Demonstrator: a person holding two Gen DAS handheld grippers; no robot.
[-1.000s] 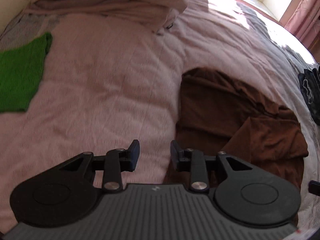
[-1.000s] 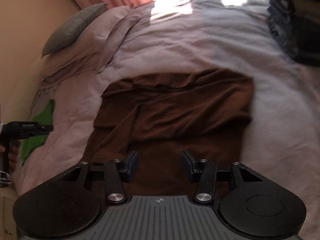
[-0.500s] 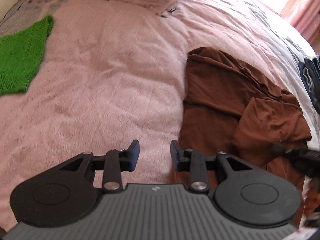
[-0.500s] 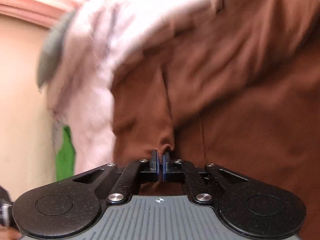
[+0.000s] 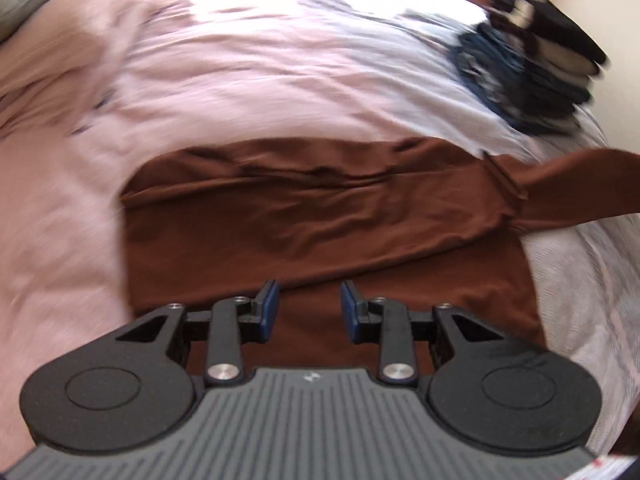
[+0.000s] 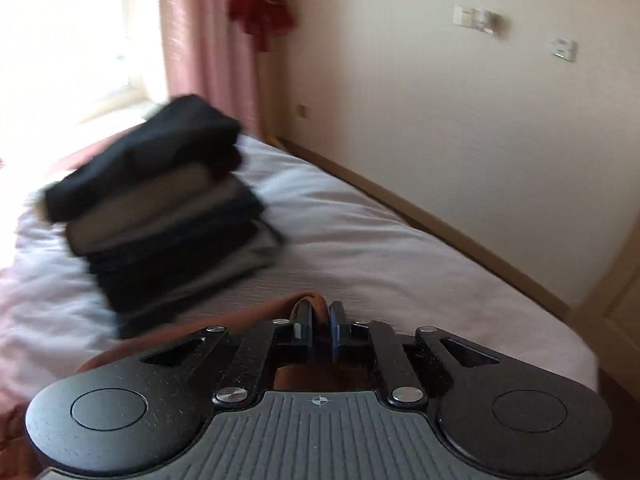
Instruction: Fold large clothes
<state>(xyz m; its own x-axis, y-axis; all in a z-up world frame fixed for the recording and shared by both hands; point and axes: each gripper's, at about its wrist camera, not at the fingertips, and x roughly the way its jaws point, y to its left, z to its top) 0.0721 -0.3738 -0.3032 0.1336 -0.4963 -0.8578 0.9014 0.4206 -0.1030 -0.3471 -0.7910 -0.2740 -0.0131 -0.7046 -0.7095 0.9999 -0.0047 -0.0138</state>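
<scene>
Since a second ago the right gripper has swung away from looking down on the brown garment and now faces the far side of the bed, toward a cream wall and pink curtain. Its fingers, which had clamped fully together half a second back, have just been opening slightly, yet a fold of the brown cloth remains pinched between the blue pads, bulging up above them. More of that cloth trails back under the gripper body to the lower left.

From the left wrist view, the garment lies spread across the pinkish-white bed cover, with a long folded ridge running across it. At the right edge a sleeve stretches out taut toward the frame's edge. Over the near part of the garment, the left gripper hovers, its fingers spread apart with nothing between them; whether they touch the cloth I cannot tell.

A stack of folded dark clothes sits on the bed beyond the garment, blurred in both views. A red object hangs beside the curtain.
</scene>
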